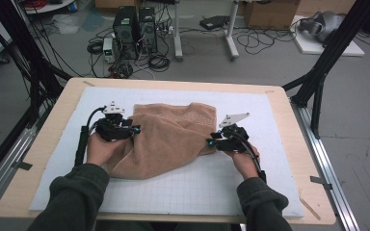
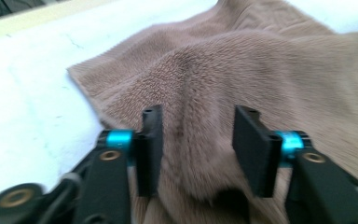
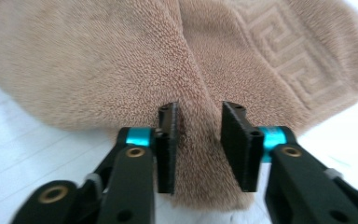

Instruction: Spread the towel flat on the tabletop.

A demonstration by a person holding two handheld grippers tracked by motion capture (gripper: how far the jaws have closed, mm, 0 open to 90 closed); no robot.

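A tan towel [image 1: 168, 139] lies bunched on the white gridded mat [image 1: 250, 115], gathered into folds between my two grippers. My left gripper [image 1: 136, 130] is at the towel's left edge. In the left gripper view the towel [image 2: 242, 60] rises in a soft ridge between the jaws of the left gripper [image 2: 198, 113], which stand well apart. My right gripper [image 1: 211, 142] is at the towel's right edge. In the right gripper view a fold of the towel [image 3: 98, 56], beside its woven key-pattern border, runs between the parted jaws of the right gripper [image 3: 200, 107].
The mat covers a wooden table [image 1: 53, 125] with bare edges all round. Black frame posts [image 1: 318, 82] stand at the far corners. Computer towers [image 1: 135, 29] and cables sit on the floor beyond. Mat in front of the towel is bare.
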